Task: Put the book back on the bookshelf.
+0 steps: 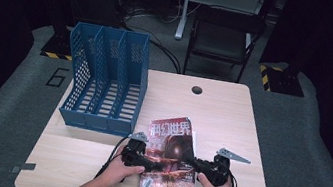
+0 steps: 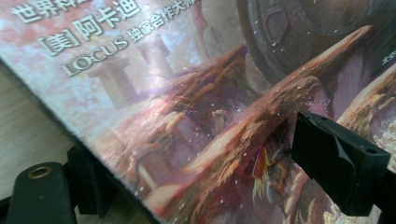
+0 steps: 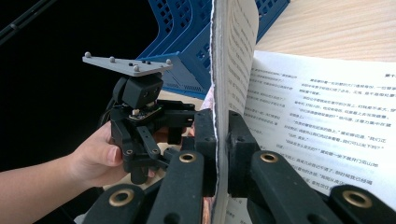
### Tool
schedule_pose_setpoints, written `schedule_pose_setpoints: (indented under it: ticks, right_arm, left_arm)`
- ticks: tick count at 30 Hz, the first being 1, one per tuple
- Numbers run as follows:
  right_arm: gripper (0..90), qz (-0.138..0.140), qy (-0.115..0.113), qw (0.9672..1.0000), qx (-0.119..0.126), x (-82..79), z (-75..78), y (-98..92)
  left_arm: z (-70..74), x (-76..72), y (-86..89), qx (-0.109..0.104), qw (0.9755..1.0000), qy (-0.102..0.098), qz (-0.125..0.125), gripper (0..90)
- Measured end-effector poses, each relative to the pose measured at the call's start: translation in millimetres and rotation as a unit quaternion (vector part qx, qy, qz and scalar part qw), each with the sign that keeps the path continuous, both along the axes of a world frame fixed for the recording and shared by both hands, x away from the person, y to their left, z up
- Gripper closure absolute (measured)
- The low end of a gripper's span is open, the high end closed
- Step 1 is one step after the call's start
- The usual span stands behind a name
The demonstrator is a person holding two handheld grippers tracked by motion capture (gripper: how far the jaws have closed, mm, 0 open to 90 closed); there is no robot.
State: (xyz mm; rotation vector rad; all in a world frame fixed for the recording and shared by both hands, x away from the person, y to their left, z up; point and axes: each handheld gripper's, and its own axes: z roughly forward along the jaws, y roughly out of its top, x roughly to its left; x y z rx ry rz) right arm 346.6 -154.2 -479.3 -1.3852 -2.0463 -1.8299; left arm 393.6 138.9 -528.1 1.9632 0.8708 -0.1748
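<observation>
The right gripper (image 3: 215, 154) is clamped on the edge of some pages of the magazine (image 1: 170, 157), lifting them from the page below, while the left gripper (image 1: 144, 160) stands open astride the left edge. The magazine lies at the table's (image 1: 231, 119) front, just right of the blue file rack (image 1: 106, 79). I judge this is the lifting step; next the left jaws need to close on that edge so both can raise it toward the rack.

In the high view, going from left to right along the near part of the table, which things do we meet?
Left tongs at the magazine's left edge → magazine → right tongs, shut on the magazine's right edge.
</observation>
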Motion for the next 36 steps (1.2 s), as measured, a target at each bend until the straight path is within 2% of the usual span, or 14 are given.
schedule_pose_setpoints:
  ticks: [1, 5, 12, 13, 14, 17, 20, 23, 25, 31, 33, 34, 35, 36]
  right_arm:
    - [86.1, 0.002, -0.001, 1.0, 0.0, 0.0, 0.3, -0.4]
    - [86.1, -0.002, 0.0, 1.0, -0.002, 1.0, -0.2, -1.3]
    - [85.7, -0.005, 0.008, 1.0, 0.001, 4.7, -4.3, -4.8]
    - [85.4, -0.007, 0.012, 0.9999, 0.002, 5.0, -4.9, -5.0]
    - [84.9, -0.007, 0.019, 0.9998, 0.002, 6.4, -6.1, -5.7]
    - [84.7, -0.006, 0.017, 0.9998, 0.005, 7.8, -7.1, -6.5]
    - [84.7, -0.007, 0.026, 0.9996, 0.005, 7.7, -6.5, -6.6]
    - [84.4, -0.007, 0.022, 0.9997, 0.0, 9.4, -7.9, -7.0]
    - [84.4, -0.008, 0.024, 0.9996, -0.008, 9.8, -8.0, -8.0]
    - [84.1, -0.007, 0.028, 0.9996, -0.008, 12.5, -9.9, -9.7]
    - [83.8, -0.007, 0.038, 0.9992, -0.008, 13.3, -10.6, -10.6]
    - [83.6, -0.005, 0.038, 0.9992, -0.008, 14.8, -11.6, -11.0]
    - [83.4, -0.004, 0.041, 0.9991, -0.008, 15.5, -12.0, -11.4]
    - [83.3, -0.005, 0.043, 0.999, -0.01, 16.8, -13.0, -11.8]
  left_arm:
    - [-0.3, 0.0, -2.5, -0.004, 0.9999, 0.003, -0.009, 14.3]
    - [0.5, -0.5, -2.5, 0.001, 1.0, -0.003, -0.005, 16.3]
    - [5.7, -1.1, 4.3, -0.005, 0.9999, -0.002, 0.013, 34.0]
    - [6.5, -1.6, 5.6, -0.006, 0.9998, -0.003, 0.016, 34.0]
    - [6.9, -2.0, 6.3, -0.009, 0.9997, -0.006, 0.023, 39.1]
    - [13.7, -3.6, 13.7, -0.018, 0.9994, 0.0, 0.03, 49.8]
    - [16.7, -5.5, 15.4, -0.027, 0.9989, 0.001, 0.038, 56.9]
    - [20.1, -5.5, 17.9, -0.026, 0.9991, 0.008, 0.032, 62.2]
    - [21.8, -5.4, 18.7, -0.028, 0.9992, 0.007, 0.028, 64.5]
    - [24.9, -5.3, 20.5, -0.03, 0.9991, 0.013, 0.026, 68.5]
    - [25.5, -3.5, 23.5, -0.034, 0.9989, 0.026, 0.019, 69.7]
    - [25.5, -3.5, 23.5, -0.034, 0.9989, 0.026, 0.019, 70.2]
    - [25.7, -3.3, 23.8, -0.043, 0.9982, 0.035, 0.025, 70.6]
    - [25.9, -2.6, 25.2, -0.036, 0.9987, 0.032, 0.017, 71.0]
